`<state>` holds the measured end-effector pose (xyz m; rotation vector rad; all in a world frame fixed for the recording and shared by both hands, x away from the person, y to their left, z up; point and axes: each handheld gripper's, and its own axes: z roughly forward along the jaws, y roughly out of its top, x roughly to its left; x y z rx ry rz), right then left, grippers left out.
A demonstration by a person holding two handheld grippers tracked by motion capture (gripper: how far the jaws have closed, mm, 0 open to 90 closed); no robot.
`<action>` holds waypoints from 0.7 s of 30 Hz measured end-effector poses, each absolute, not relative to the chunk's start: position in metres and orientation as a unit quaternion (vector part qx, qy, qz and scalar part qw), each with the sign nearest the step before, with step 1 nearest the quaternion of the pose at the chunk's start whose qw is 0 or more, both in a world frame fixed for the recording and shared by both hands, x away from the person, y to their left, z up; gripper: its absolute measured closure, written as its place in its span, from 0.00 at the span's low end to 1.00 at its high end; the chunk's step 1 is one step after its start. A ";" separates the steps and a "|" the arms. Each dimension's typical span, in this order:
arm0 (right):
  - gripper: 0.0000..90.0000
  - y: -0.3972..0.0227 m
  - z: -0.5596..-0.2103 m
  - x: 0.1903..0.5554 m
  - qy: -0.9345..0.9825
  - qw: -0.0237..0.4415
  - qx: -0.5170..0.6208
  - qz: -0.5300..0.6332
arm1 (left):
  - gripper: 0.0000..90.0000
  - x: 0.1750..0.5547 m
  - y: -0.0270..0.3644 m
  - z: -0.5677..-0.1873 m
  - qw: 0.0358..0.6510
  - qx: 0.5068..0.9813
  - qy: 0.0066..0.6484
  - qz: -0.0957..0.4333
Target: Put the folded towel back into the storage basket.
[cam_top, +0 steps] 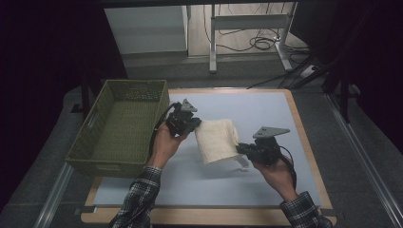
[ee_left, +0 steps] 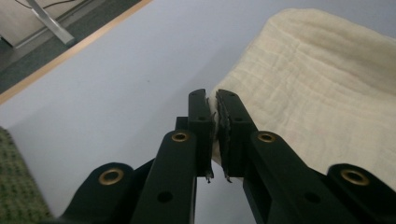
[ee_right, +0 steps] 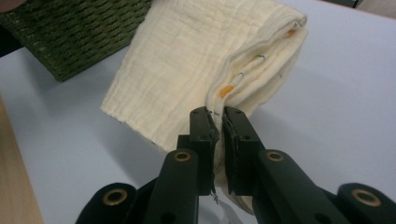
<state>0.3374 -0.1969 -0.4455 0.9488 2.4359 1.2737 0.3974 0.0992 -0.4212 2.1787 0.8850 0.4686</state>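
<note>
Both grippers, left [cam_top: 194,124] and right [cam_top: 241,148], pinch the folded cream muslin cloth [cam_top: 217,140]; green woven basket [cam_top: 119,128] at nine o'clock, open mat at six.

Green basket [cam_top: 119,128] blocks left third of the frame, right beside the left gripper [cam_top: 190,124]. Folded cloth [cam_top: 217,140] hangs between grippers, centre. Blue mat [cam_top: 256,109] open at upper right and along the bottom.
</note>
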 end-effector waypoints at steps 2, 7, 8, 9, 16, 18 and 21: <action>0.92 -0.193 -0.443 0.339 0.831 0.114 0.323 0.439 | 0.94 0.397 0.104 -0.417 0.363 0.846 0.345 0.185; 0.92 -0.181 -0.437 0.343 0.833 0.116 0.314 0.440 | 0.94 0.396 0.116 -0.408 0.365 0.841 0.351 0.190; 0.92 -0.180 -0.436 0.344 0.833 0.116 0.312 0.441 | 0.94 0.396 0.119 -0.407 0.366 0.840 0.352 0.191; 0.92 -0.177 -0.434 0.345 0.834 0.116 0.310 0.442 | 0.94 0.396 0.121 -0.406 0.366 0.839 0.354 0.191; 0.92 -0.162 -0.426 0.353 0.834 0.116 0.301 0.448 | 0.94 0.397 0.137 -0.396 0.363 0.835 0.362 0.203; 0.92 -0.156 -0.424 0.355 0.836 0.117 0.297 0.446 | 0.94 0.397 0.142 -0.393 0.360 0.834 0.363 0.207; 0.92 -0.148 -0.422 0.359 0.835 0.113 0.294 0.452 | 0.94 0.396 0.149 -0.388 0.360 0.831 0.368 0.212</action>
